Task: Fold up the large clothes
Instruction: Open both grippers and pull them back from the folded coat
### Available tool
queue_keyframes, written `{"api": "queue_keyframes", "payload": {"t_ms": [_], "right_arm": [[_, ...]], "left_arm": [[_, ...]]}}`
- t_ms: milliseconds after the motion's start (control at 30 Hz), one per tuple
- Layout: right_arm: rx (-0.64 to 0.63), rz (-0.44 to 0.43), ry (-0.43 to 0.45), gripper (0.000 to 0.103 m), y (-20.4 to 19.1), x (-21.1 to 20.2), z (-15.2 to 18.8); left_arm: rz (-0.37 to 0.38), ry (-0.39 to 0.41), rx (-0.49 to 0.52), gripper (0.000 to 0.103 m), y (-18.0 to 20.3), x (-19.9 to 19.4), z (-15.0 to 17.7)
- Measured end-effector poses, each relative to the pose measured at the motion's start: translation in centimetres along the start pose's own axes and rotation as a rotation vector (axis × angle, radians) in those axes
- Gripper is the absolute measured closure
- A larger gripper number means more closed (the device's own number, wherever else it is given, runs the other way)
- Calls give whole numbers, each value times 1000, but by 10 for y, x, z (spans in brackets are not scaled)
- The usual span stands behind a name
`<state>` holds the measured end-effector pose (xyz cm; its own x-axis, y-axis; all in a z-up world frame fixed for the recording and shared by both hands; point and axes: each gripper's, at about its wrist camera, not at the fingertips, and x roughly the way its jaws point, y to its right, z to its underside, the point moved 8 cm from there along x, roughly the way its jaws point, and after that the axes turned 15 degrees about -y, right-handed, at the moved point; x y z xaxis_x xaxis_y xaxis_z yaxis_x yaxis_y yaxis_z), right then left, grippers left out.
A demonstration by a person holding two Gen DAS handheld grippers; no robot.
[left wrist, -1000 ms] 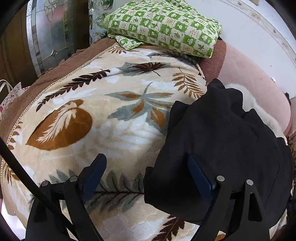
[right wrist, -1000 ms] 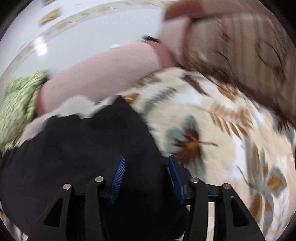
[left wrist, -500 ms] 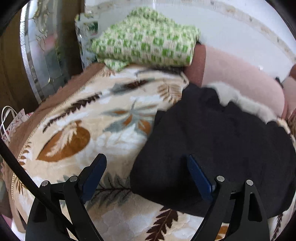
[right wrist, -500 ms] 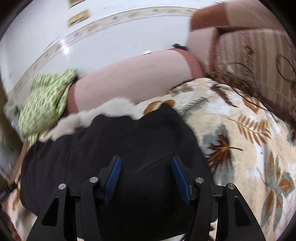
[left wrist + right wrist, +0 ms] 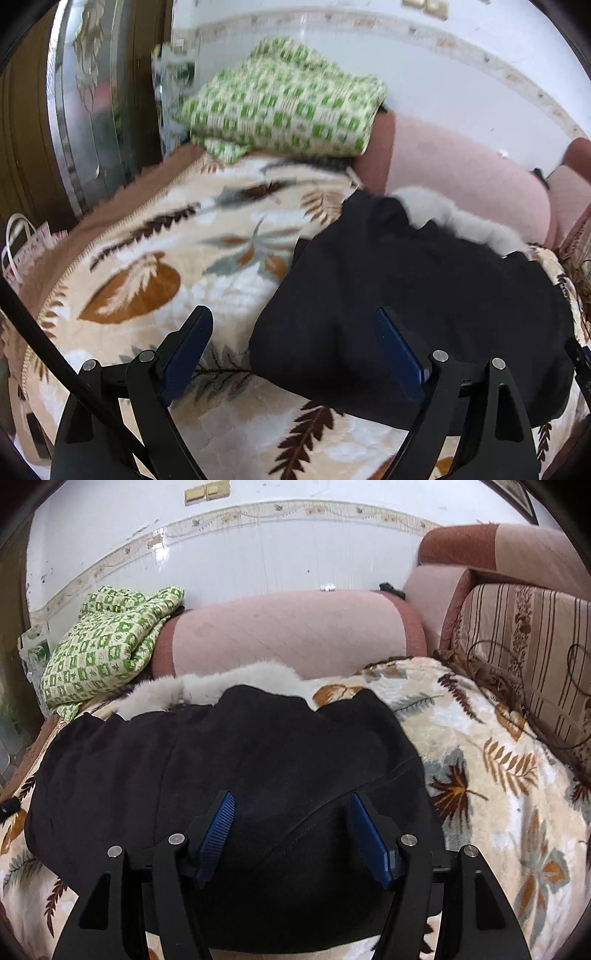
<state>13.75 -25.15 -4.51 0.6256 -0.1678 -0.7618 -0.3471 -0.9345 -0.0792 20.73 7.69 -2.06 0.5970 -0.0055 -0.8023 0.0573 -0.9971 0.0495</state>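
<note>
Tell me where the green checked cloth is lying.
The green checked cloth lies at far left in the right wrist view, at the leaf-print blanket's far end, against the pink bolster's left end.

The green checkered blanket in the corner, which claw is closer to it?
Left. The left claw sits on the side of the black coat where the green checkered blanket lies. The right claw, opening, hovers over the coat's other half, farther away.

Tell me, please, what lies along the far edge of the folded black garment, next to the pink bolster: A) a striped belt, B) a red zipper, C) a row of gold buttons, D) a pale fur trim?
D: a strip of pale fur trim runs along the far edge of the black garment, just in front of the pink bolster.
</note>
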Motion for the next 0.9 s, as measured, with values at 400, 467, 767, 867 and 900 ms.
{"api": "queue_keyframes", "payload": {"t_ms": [400,467,767,867,900], "right_arm": [[68,-102,47,23,1,-70,30],[70,-111,38,23,1,-75,40],[80,-101,40,22,8,-88,64],[94,-100,32,22,11,-87,66],[97,-99,31,22,12,-87,66]], "left_arm": [[-29,123,135,15,30,-91,59],[-33,118,155,15,35,-96,69],[-26,93,233,15,55,-107,99],[-25,83,240,15,56,-105,102],[-23,78,239,15,56,-104,102]]}}
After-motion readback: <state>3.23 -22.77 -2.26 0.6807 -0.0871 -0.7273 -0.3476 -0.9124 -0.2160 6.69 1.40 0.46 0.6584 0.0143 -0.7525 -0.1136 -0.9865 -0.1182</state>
